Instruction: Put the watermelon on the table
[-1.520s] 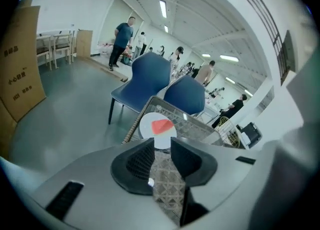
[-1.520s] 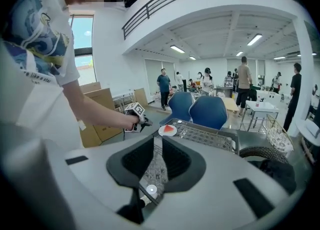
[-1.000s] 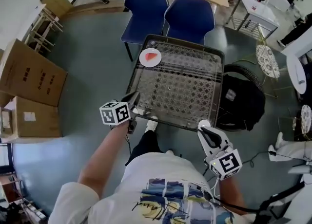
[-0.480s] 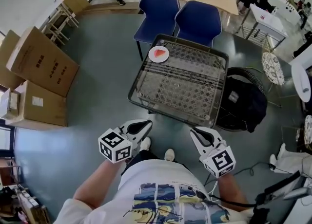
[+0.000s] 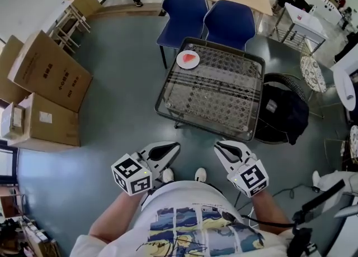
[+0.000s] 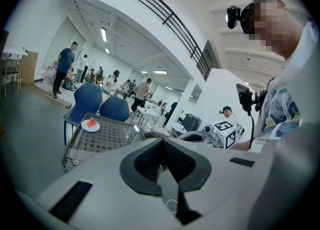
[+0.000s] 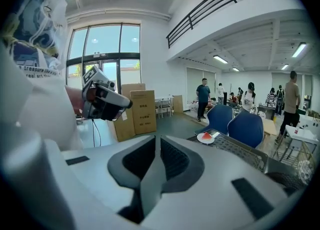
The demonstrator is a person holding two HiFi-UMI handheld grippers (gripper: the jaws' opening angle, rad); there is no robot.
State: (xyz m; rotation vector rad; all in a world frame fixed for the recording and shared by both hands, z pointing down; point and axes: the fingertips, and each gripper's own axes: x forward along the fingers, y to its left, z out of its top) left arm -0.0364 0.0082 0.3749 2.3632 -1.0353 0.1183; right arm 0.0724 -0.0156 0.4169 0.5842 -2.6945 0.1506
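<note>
1. Pulled back since a second ago from the near edge of the glass-topped wire-mesh desk: grey left gripper and grey right gripper, now both held close against the torso, side by side and well apart from the desk.
2. Left gripper clenched, ribbed dark pads pressed together, nothing between them.
3. Right gripper likewise clenched, pads meeting in a thin line, nothing grasped.
4. Red wedge of watermelon lying on a small round white plate at the desk's far left corner, in the same place as before and far from both grippers.
5. Just beyond the desk's far edge, two blue upholstered chairs side by side; just beside its right edge, a black bag on the floor.
6. Off to the left on the grey floor, brown cardboard boxes, well apart from the desk.
</note>
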